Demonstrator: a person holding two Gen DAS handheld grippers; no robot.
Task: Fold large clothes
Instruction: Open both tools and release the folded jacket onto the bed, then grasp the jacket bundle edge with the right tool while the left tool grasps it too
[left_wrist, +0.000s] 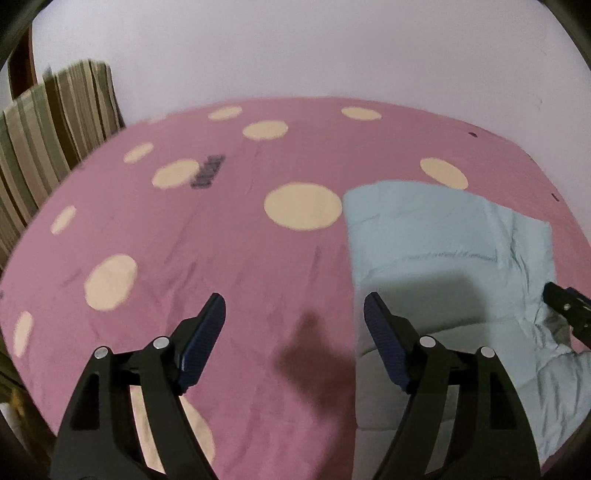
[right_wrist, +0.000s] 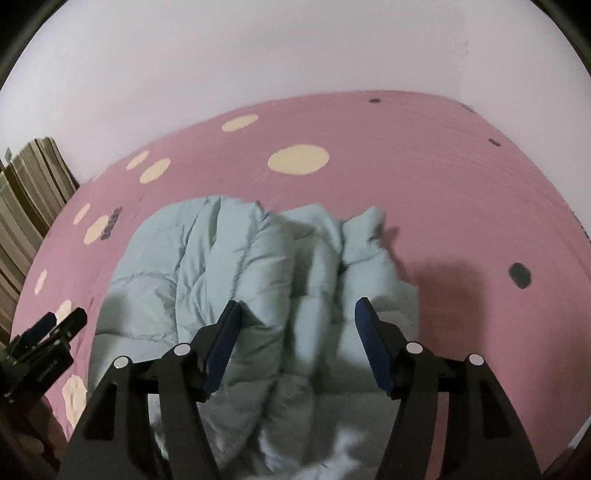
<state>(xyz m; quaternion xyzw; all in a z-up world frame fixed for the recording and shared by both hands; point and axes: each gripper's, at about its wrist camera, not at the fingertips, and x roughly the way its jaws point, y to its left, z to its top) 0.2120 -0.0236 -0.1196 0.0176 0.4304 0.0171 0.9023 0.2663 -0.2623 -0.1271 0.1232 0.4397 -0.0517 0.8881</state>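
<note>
A pale blue quilted puffer jacket (right_wrist: 236, 280) lies bunched on a pink bed cover with cream dots (right_wrist: 461, 192). My right gripper (right_wrist: 295, 314) is open and empty, hovering over the jacket's near part. In the left wrist view the jacket (left_wrist: 436, 243) lies at the right, fairly flat. My left gripper (left_wrist: 293, 310) is open and empty above the pink cover (left_wrist: 221, 258), with its right finger (left_wrist: 384, 339) over the jacket's left edge. The right gripper's tip shows at the right edge of the left wrist view (left_wrist: 565, 306). The left gripper shows at the left edge of the right wrist view (right_wrist: 48, 339).
A striped brown and beige fabric (left_wrist: 48, 133) stands at the bed's far left, also in the right wrist view (right_wrist: 29, 192). A plain white wall (left_wrist: 332, 48) runs behind the bed. Small dark marks (right_wrist: 519, 275) dot the cover on the right.
</note>
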